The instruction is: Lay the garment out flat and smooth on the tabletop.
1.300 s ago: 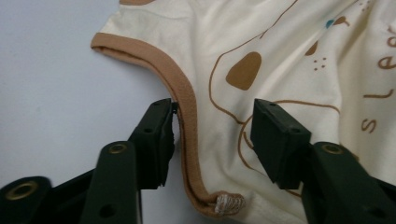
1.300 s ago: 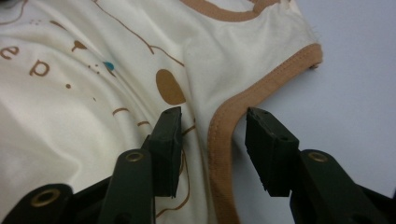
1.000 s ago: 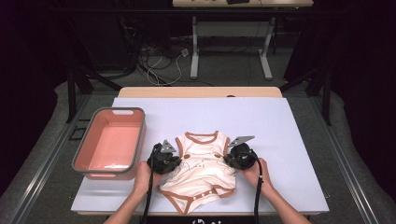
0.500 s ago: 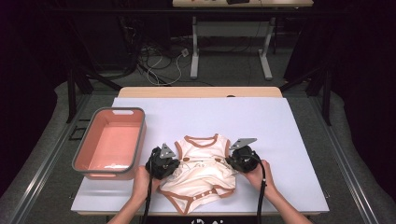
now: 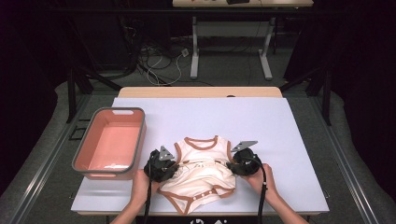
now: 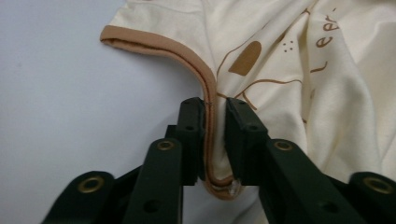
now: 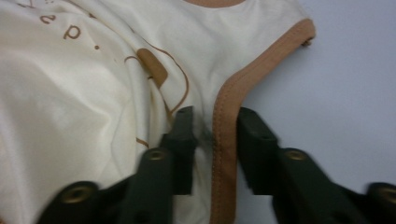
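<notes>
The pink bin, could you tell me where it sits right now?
In the high view, the bin sits at the table's left edge, just left of the bodysuit.

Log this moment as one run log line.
left gripper: shut on baby bodysuit armhole trim | right gripper: open, straddling opposite trim | pink bin: left

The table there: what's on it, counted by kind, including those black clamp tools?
Baby bodysuit, cream with brown trim: 1
Pink bin: 1
Hand-held grippers, the left gripper and the right gripper: 2
Total: 4
</notes>
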`<state>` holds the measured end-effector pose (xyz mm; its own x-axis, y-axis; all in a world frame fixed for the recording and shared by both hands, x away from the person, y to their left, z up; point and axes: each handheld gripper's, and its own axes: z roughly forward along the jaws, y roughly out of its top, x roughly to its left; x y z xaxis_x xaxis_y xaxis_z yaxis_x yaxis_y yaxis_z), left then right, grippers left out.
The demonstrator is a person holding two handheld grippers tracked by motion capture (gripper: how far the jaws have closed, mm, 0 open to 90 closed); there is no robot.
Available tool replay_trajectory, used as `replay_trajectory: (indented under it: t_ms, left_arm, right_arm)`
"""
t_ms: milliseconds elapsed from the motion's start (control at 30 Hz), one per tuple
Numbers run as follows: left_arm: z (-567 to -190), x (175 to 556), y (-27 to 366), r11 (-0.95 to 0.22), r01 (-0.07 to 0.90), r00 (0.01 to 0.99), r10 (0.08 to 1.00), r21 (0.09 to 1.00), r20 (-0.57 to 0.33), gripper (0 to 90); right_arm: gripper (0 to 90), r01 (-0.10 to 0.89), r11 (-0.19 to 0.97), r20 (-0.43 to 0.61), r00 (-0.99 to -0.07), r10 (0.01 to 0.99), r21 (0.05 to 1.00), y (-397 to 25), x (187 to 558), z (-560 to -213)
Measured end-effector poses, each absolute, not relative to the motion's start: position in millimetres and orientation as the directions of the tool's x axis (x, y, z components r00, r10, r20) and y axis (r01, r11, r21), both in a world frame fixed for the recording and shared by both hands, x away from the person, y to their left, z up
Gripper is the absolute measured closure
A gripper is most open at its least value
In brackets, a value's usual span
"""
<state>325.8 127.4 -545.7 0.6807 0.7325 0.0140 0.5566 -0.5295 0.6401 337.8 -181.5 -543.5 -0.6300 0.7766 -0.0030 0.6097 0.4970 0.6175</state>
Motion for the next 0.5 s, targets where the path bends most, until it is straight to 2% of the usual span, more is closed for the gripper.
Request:
replay_trajectory:
  t_ms: [133, 300, 500]
  left_arm:
    - [-543, 327, 126, -0.505, 0.568, 0.655, 0.755, 0.65, 0.014, 42.9]
    - [-539, 330, 124, -0.456, 0.578, 0.614, 0.789, 0.676, 0.007, 26.1]
    - [-540, 338, 122, -0.426, 0.588, 0.593, 0.805, 0.687, -0.009, 15.6]
  right_arm:
    - [39.8, 0.632, 0.426, 0.035, -0.583, 0.812, 0.647, -187, 339, -539]
    - [21.3, 0.625, 0.376, 0.041, -0.548, 0.836, 0.684, -189, 342, -537]
    - [19.4, 0.598, 0.335, 0.041, -0.526, 0.849, 0.728, -188, 345, -535]
